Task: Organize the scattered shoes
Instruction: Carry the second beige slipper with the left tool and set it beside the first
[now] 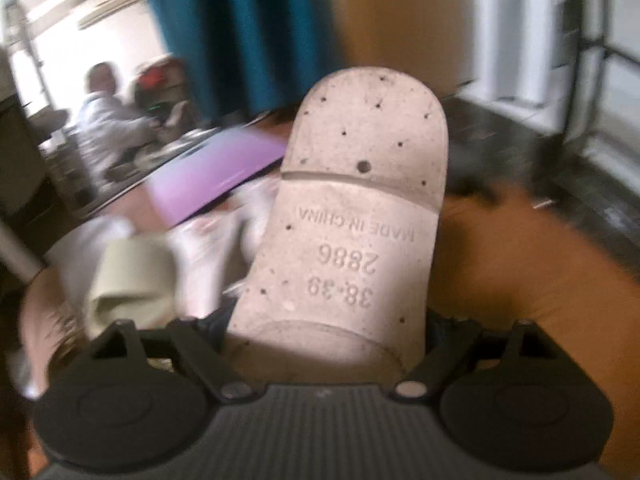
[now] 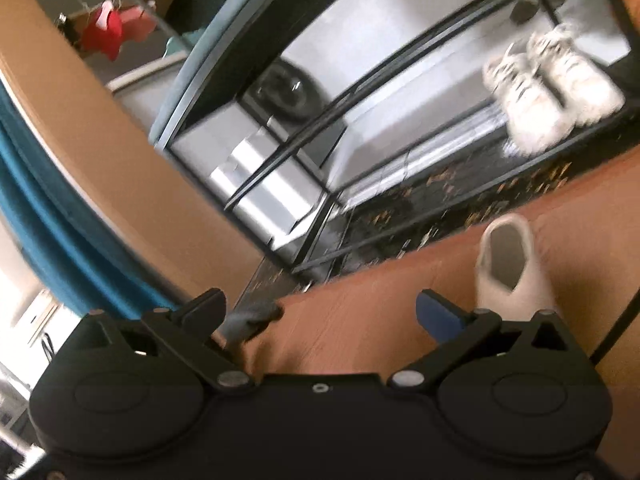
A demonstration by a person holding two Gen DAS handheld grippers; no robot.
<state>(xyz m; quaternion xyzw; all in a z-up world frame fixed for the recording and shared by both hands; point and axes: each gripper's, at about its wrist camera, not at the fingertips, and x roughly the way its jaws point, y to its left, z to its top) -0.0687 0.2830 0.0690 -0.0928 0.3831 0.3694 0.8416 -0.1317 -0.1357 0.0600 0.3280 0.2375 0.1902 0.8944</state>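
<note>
A beige slipper (image 1: 360,216) fills the left wrist view, sole up, with a size mark and "MADE IN CHINA" moulded into it. My left gripper (image 1: 326,330) is shut on its near end, one finger on each side, and holds it off the wooden floor. In the right wrist view my right gripper (image 2: 320,312) is open above the floor with nothing between its fingers. A second beige slipper (image 2: 508,268) lies on the floor just beyond the right finger. A pair of white sneakers (image 2: 548,84) stands on a shelf of the black metal shoe rack (image 2: 360,92).
White shoes (image 1: 208,240) and an olive shoe (image 1: 132,280) lie blurred at lower left, beside a purple mat (image 1: 212,176). A person (image 1: 104,112) sits far left near a teal curtain (image 1: 240,32). A round robot vacuum (image 2: 284,88) sits behind the rack. A small blurred grey thing (image 2: 248,320) lies by my right gripper's left finger.
</note>
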